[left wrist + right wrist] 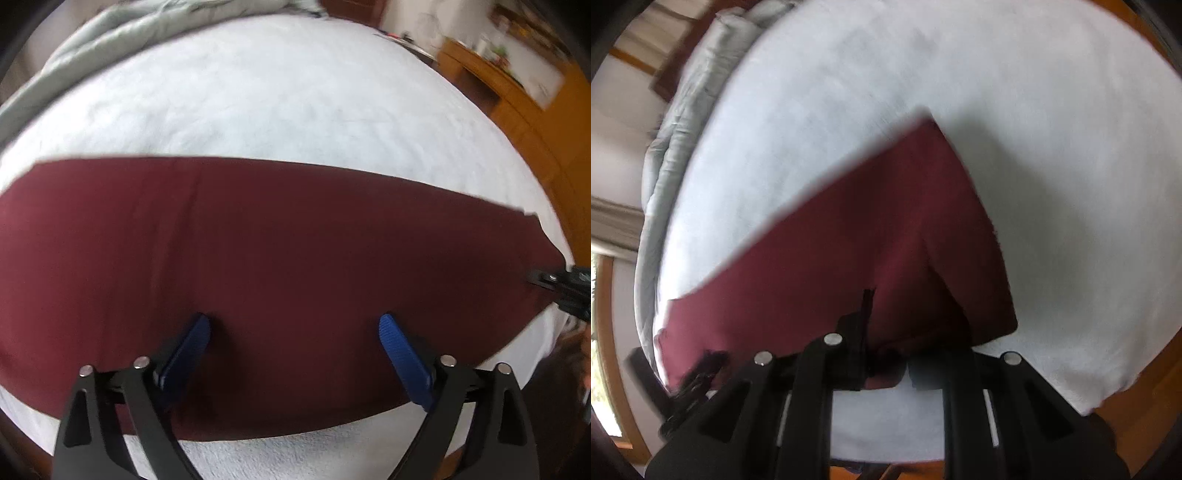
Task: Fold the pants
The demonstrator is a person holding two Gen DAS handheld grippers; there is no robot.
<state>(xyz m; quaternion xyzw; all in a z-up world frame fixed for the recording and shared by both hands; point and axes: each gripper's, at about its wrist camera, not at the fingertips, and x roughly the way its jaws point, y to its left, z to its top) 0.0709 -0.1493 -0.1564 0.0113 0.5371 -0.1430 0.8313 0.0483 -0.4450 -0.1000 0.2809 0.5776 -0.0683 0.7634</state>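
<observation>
The left gripper (pixel 294 332) points steeply down, jaws spread over the maroon pants (pixel 258 258). The right gripper (pixel 866 306) also tilts down, jaws pinching the pants' edge.

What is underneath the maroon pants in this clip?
The pants lie flat on a white bed cover, which shows on all sides of them. A grey duvet is bunched at the far edge. Whatever is directly beneath the fabric is hidden.

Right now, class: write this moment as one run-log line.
left gripper: open above pants | right gripper: shut on pants edge | pants: flat on bed | fold: not yet done
</observation>
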